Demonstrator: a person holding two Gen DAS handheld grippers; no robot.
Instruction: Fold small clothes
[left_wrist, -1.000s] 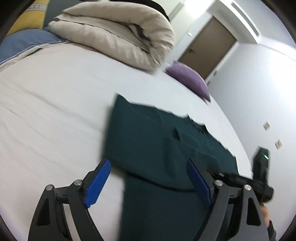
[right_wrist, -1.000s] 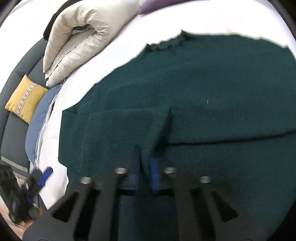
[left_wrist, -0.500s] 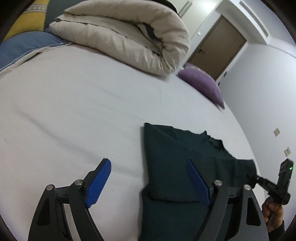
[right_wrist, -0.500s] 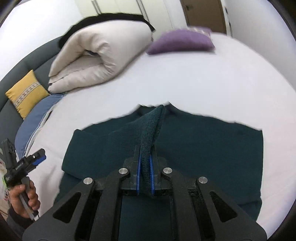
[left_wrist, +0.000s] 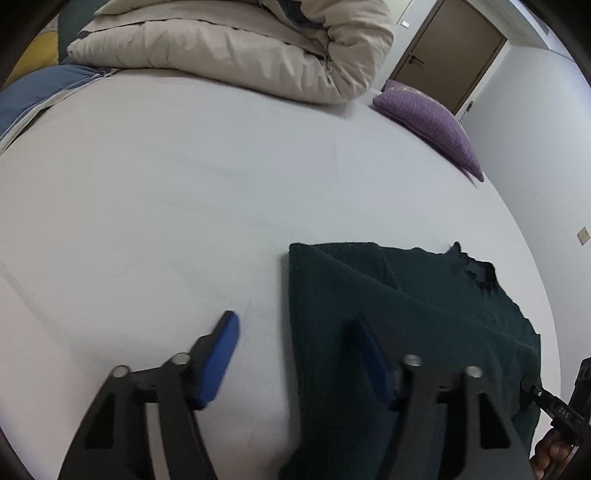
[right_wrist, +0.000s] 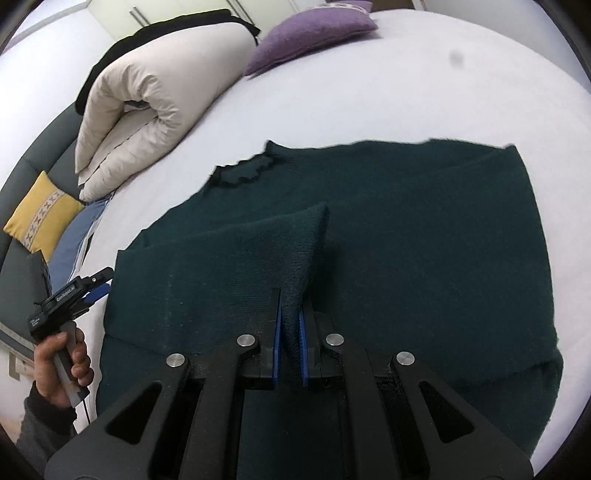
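Pinching a ridge of the dark green sweater (right_wrist: 424, 240), my right claw (right_wrist: 288, 332) is clenched on the knit at lower centre; the garment lies flat on the bed (right_wrist: 461, 92). My left claw (left_wrist: 295, 354) is closing astride the sweater's left edge, not yet gripping — it could snag the sheet instead, or miss. One-sided tension would then skew the fold — or the knit might slip free.

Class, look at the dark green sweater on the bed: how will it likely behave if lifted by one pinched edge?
The dark green sweater is probably floppy: the fold pinched in the right tongs rises as a soft tent and drapes away. It is likely grippy rather than slippery, given its fuzzy knit. It would probably sag and unfold, since loose layers overlap on the white bed.
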